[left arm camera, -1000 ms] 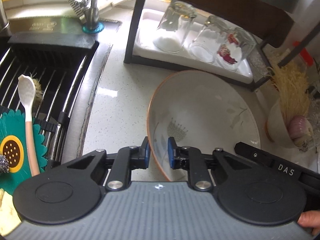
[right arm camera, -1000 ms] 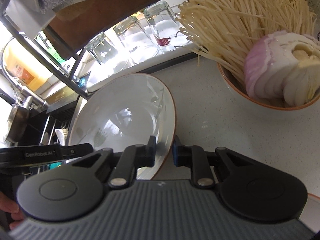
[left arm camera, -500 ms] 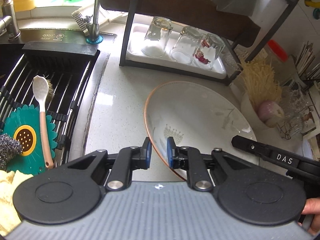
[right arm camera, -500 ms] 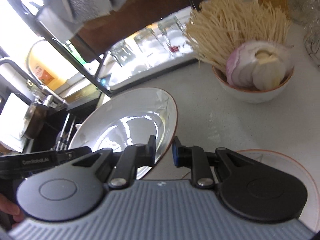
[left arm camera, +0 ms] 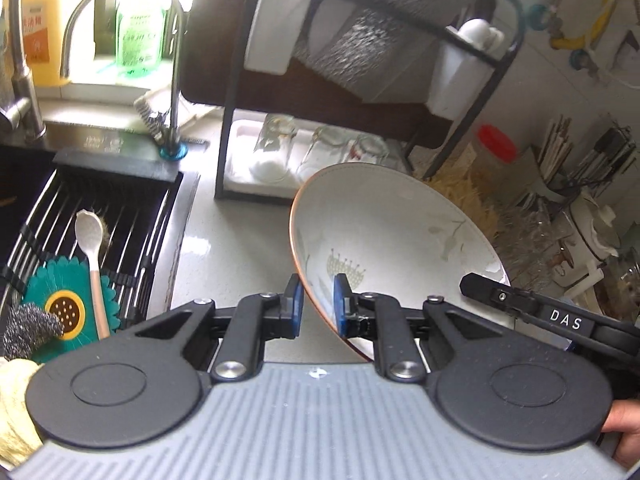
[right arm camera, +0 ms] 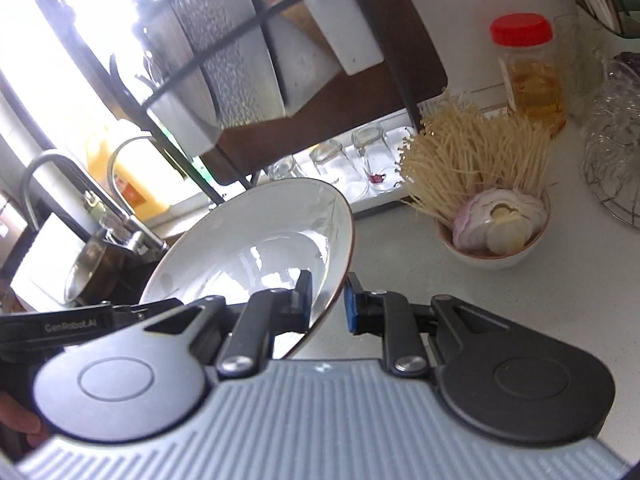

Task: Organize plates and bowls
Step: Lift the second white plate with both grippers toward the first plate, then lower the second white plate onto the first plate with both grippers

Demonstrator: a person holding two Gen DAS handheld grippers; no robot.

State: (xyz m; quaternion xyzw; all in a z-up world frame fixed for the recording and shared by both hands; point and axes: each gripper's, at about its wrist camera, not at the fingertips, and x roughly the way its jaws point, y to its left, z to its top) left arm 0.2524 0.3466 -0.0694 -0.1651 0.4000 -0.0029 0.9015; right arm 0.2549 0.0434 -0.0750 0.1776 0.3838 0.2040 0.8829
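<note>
A large white plate (left arm camera: 392, 240) with an orange rim hangs tilted above a pale kitchen counter (left arm camera: 236, 248), pinched at opposite edges by two handheld grippers. The left gripper (left arm camera: 317, 304) has its blue-padded jaws drawn narrow over the plate's near rim, one pad on the underside and one on the painted inner face. The right gripper (right arm camera: 329, 300) clamps the opposite rim the same way, one finger lying against the glossy inside and the other behind the edge. Each tool's black body shows at the margin of the other's view.

At far left, a sink (left arm camera: 120, 216) with a black wire rack holds a white spoon (left arm camera: 91, 256), a teal flower-shaped mat (left arm camera: 60, 304) and a steel scourer (left arm camera: 28, 328); a yellow cloth at the corner is cut off by the frame. Behind the plate stands a black dish rack (left arm camera: 360, 92), its upper shelf blurred, with upturned glasses (left arm camera: 276, 148) on the tray below, partly hidden by the plate's top edge. To the right, a bowl (right arm camera: 494, 248) of enoki mushrooms and sliced onion sits on the counter, near a red-capped jar (right arm camera: 528, 68). Utensils and glassware at far right are too smeared to make out.
</note>
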